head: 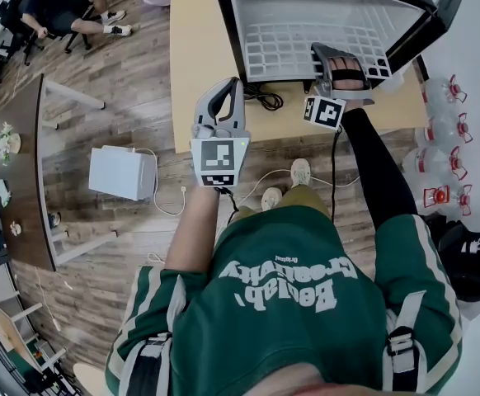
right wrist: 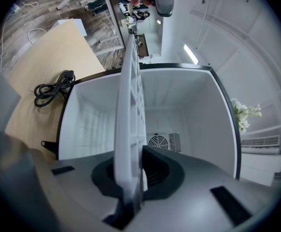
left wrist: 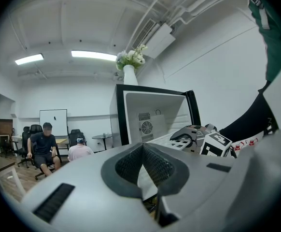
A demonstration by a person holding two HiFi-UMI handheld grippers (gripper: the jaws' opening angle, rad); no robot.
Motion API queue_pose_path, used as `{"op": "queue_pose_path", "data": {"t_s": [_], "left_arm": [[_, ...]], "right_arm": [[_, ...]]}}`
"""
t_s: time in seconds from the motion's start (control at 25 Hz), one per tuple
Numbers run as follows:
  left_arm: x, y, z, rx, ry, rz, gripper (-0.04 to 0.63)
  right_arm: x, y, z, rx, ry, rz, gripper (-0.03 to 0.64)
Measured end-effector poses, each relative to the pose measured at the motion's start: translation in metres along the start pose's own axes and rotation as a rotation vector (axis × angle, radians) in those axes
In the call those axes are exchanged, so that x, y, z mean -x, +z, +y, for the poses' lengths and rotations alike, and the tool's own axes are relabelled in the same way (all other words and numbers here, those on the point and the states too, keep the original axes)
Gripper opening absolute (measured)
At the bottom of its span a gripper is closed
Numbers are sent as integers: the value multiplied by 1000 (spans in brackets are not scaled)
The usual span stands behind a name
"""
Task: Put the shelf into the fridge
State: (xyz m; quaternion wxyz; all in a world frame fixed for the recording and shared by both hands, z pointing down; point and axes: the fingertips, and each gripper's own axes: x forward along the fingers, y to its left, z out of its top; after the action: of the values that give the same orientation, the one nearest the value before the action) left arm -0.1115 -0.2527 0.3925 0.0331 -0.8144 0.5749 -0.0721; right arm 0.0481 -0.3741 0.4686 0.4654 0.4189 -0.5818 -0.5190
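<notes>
Shelf (right wrist: 129, 95) is clamped by its near edge in my right gripper (right wrist: 131, 182), jaws pinched on the white grid. The rest of it runs straight ahead of the jaws into the open fridge (head: 226, 15). Left gripper (head: 222, 89) has its jaws together with nothing between them, and sits back and to the left of the right jaws, outside the fridge mouth.

Step in hand, as I read it: slide the shelf home. To do it well, I think:
- hold the grid flat, no roll at the wrist
- line both side edges with the ledges on the inner walls; I can't make those ledges out clearly
- push straight ahead toward the fan grille (right wrist: 158, 141) on the back wall, without skewing
- open the jaws only once it sits on both sides, else the far end probably drops
- bring the left jaws to the other front corner if it binds

Surface: the fridge stands on a pale wood table (head: 192, 56), its door (head: 450, 2) swung open to the right of my jaws. A coiled black cable (right wrist: 51, 88) lies on the table, left of the right jaws. A vase (left wrist: 130, 76) with flowers is on top of the fridge.

Room: plank floor (head: 116, 97), a white box (head: 120, 173) on it well left of the left jaws, water bottles (head: 442, 130) to the right, a seated person (head: 63, 2) far off.
</notes>
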Motion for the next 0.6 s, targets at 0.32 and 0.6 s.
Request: {"op": "queue_pose_path", "data": {"t_s": [0.32, 0.6], "left_arm": [[-4, -3, -3, 17, -3, 6, 0], [-10, -4, -4, 17, -3, 14, 0]], "right_arm": [[-6, -1, 0, -11, 6, -3, 32], [-14, -1, -1, -15, 13, -5, 32]]}}
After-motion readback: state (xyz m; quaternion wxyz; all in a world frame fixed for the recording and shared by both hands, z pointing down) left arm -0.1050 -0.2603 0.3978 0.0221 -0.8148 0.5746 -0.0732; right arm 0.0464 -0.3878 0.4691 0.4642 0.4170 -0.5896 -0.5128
